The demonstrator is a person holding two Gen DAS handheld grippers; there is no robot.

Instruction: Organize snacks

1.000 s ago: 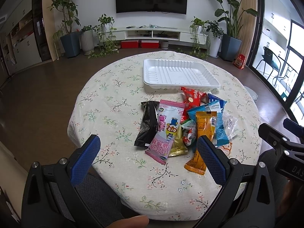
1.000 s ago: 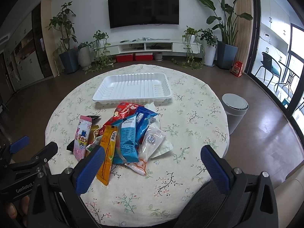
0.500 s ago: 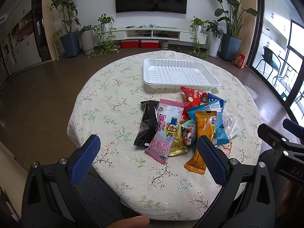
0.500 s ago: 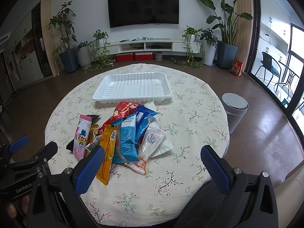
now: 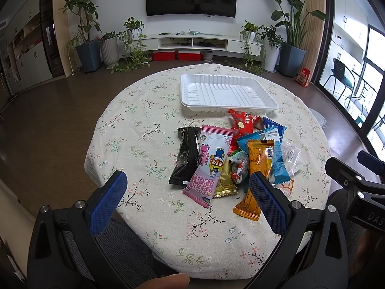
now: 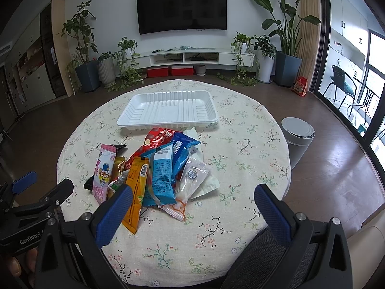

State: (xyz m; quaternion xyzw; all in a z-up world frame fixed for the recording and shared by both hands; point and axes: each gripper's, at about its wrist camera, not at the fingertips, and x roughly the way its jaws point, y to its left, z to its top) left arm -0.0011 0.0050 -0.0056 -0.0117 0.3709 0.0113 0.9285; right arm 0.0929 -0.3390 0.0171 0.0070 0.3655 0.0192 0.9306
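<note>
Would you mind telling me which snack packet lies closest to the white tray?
The red packet: its top end reaches the white tray rim, while the black, pink and orange packets lie nearer the grippers.

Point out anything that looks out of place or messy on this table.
The snack packets lie in an overlapping heap on the floral tablecloth, beside the white tray, which holds nothing. Nothing looks torn or spilled.

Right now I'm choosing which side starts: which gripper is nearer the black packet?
Left. The left gripper is just short of the black packet; the right gripper is across the pile from it.
</note>
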